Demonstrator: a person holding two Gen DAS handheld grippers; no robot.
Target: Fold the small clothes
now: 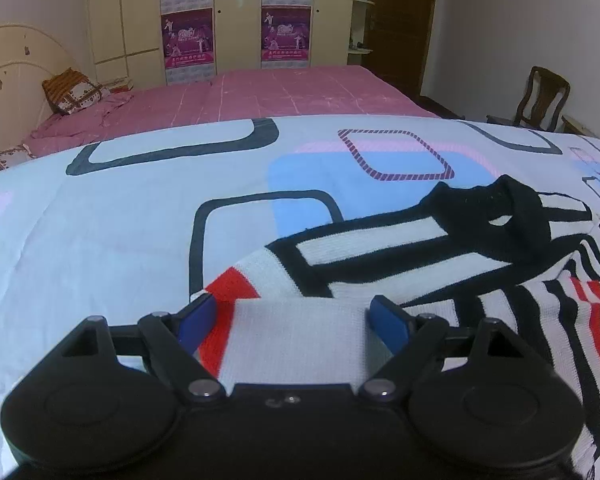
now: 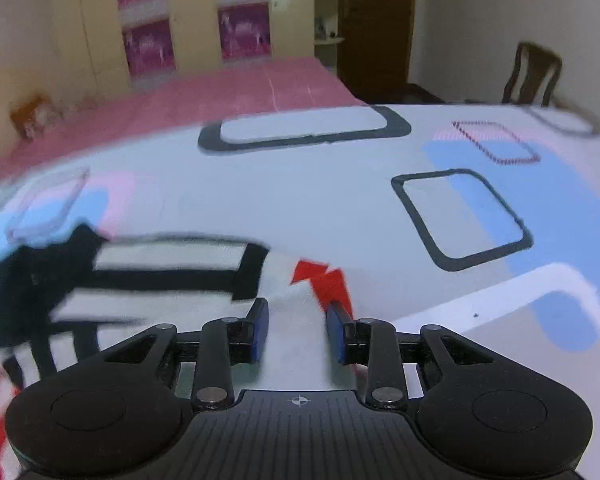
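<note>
Currently left gripper (image 1: 296,320) fingers spread wide, white sleeve end of the sweater (image 1: 400,256) lying loose between them, pads not pressing. Right gripper (image 2: 298,330) fingers partly closed around the other sleeve's white-red cuff; real grip unclear, view blurred. Sweater lies flat on patterned bedsheet (image 1: 120,216).

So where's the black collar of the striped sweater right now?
In the left wrist view the black collar lies right of centre, at the far end of the striped sweater on the patterned bedsheet, beyond the left tongs.
</note>
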